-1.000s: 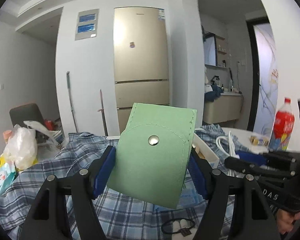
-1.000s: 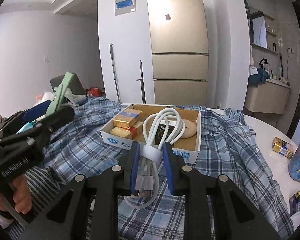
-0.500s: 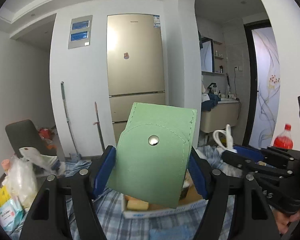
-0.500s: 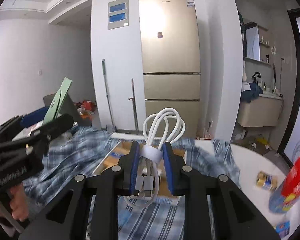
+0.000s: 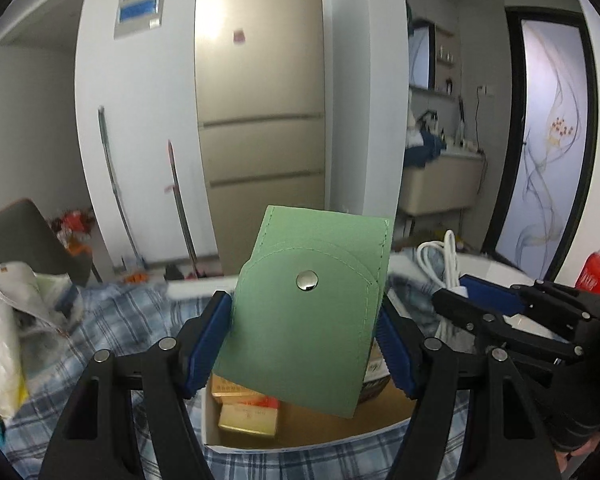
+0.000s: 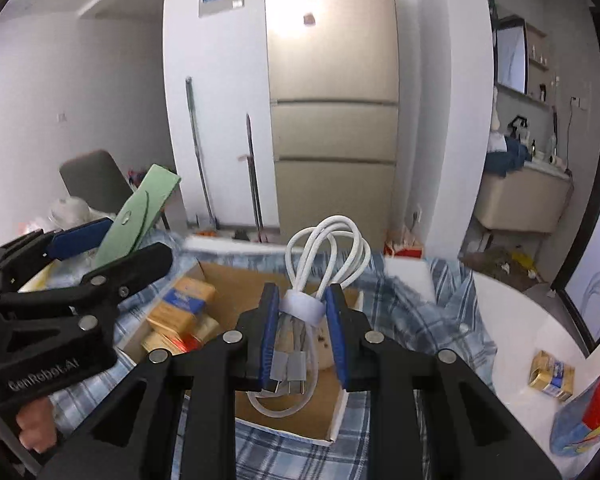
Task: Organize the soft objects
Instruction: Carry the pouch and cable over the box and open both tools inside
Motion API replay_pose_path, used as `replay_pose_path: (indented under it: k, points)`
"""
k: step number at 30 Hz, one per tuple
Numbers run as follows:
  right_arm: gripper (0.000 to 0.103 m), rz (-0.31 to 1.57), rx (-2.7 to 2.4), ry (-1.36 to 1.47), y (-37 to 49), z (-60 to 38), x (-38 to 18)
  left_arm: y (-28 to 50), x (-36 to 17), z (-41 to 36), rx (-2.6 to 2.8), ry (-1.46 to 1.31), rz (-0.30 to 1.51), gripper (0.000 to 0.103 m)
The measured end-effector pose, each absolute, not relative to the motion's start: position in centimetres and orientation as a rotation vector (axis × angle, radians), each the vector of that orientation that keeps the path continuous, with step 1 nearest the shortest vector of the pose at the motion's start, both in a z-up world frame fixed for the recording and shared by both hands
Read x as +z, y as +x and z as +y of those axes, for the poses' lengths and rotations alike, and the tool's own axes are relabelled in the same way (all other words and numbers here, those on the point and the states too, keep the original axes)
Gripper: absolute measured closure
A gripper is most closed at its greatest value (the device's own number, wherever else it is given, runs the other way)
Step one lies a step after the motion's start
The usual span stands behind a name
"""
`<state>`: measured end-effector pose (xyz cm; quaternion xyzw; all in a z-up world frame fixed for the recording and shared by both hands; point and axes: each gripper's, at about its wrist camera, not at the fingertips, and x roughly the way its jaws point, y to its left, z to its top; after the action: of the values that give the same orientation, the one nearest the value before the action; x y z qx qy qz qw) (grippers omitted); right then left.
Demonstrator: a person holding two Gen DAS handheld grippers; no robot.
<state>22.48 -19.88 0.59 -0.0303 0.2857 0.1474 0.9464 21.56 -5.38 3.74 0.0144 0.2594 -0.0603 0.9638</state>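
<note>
Carry step, judged mid-task: left claw (image 5: pixel 304 344) pinching green pouch (image 5: pixel 308 312), right claw (image 6: pixel 303 334) pinching white cable (image 6: pixel 320 276), both above cardboard box (image 6: pixel 300 420). Next needed: lowering, then releasing inside.

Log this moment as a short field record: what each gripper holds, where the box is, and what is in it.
left gripper: shut on green pouch, held above the box
right gripper: shut on white cable, a coiled bundle with a white strap
cardboard box: open, on the plaid cloth, below both grippers
box contents: gold packets at its left end; other items partly hidden
off the cloth: one gold packet on the white table
</note>
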Motion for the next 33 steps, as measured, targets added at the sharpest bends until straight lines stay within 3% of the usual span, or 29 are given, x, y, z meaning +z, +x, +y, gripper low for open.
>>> replay_pose_path:
  k: [13,20,22,24,25,27,33]
  points:
    - [0.080,0.778,0.301,-0.094,25.9,-19.6,-5.7,25.2,-3.7,-4.3,-0.155,-0.018,0.747,0.030]
    - [0.080,0.838,0.317,-0.118,26.5,-19.1,-7.7,25.4,-4.9,-4.6,-0.147,0.010,0.762,0.030]
    - [0.080,0.844,0.327,-0.117,26.5,-18.9,-7.8,25.3,-5.0,-4.7,-0.146,0.014,0.755,0.025]
    - [0.075,0.843,0.325,-0.120,26.4,-18.8,-7.8,25.2,-4.9,-4.9,-0.140,0.021,0.742,0.014]
    - [0.071,0.840,0.322,-0.122,26.3,-18.8,-7.7,25.1,-4.7,-4.9,-0.137,0.019,0.730,0.014]
    - [0.046,0.820,0.310,-0.114,26.3,-18.9,-7.4,24.9,-4.4,-4.7,-0.134,0.011,0.720,0.014]
    - [0.042,0.772,0.304,-0.069,26.0,-19.8,-6.2,24.7,-3.5,-3.5,-0.126,-0.038,0.694,0.014]
